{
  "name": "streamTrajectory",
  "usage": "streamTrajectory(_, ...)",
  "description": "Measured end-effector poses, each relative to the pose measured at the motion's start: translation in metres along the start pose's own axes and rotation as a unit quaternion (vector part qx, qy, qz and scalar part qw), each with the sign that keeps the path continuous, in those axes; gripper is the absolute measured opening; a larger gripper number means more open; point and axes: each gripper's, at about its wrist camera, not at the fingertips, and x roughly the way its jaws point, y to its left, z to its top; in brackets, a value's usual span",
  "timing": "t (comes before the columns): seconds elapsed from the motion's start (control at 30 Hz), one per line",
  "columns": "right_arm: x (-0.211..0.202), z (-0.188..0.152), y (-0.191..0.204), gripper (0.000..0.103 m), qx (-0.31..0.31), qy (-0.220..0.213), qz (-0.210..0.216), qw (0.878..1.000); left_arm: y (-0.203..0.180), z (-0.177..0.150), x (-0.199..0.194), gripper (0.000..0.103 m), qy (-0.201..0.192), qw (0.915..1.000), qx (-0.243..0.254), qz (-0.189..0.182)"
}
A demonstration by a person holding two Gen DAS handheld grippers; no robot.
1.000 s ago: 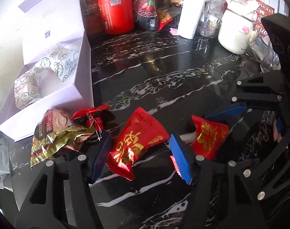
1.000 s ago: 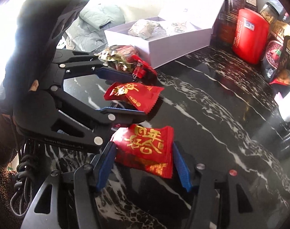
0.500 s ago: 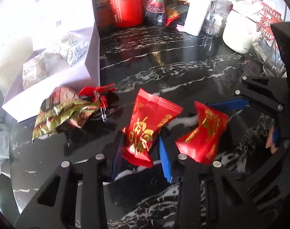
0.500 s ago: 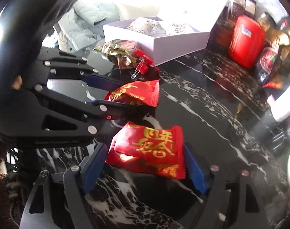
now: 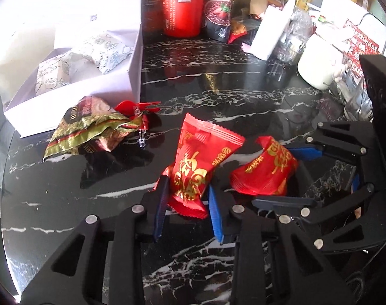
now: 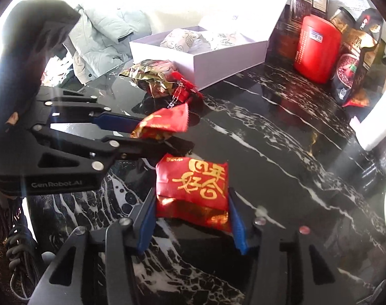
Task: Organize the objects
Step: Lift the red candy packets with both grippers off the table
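My left gripper [image 5: 188, 198] is shut on a red snack packet with gold characters [image 5: 200, 165] and holds it above the black marble table [image 5: 218, 96]. It also shows in the right wrist view [image 6: 162, 124], pinched by the left gripper [image 6: 147, 132]. My right gripper [image 6: 190, 218] is shut on a second red packet [image 6: 193, 183], seen too in the left wrist view [image 5: 266, 170], held by the right gripper [image 5: 292, 175]. An open white box [image 5: 73, 89] with patterned packets stands at the left.
A crumpled gold-green wrapper [image 5: 86, 129] and a red clip [image 5: 137, 109] lie by the box. A red canister [image 5: 182, 10], bags, a white carton [image 5: 274, 33] and a white mug [image 5: 320, 63] crowd the table's back edge. A pale jacket [image 6: 104, 38] lies beyond the table.
Both grippers closed on their red packets and lifted them off the table. The left packet now stands tilted upward between the pads.
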Motion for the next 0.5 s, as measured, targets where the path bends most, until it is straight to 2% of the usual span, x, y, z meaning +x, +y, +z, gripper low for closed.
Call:
streamTrajectory(0.2, -0.006, -0.001, -0.003, 0.051, 0.016, -0.005, 0.015, 1.000, 0.007, -0.005, -0.009, 0.027, -0.006, 0.9996, -0.028, -0.007)
streamTrajectory(0.5, -0.018, 0.012, 0.008, 0.051, -0.006, -0.015, 0.026, 1.000, 0.013, -0.011, -0.038, 0.027, -0.029, 0.9990, -0.033, 0.005)
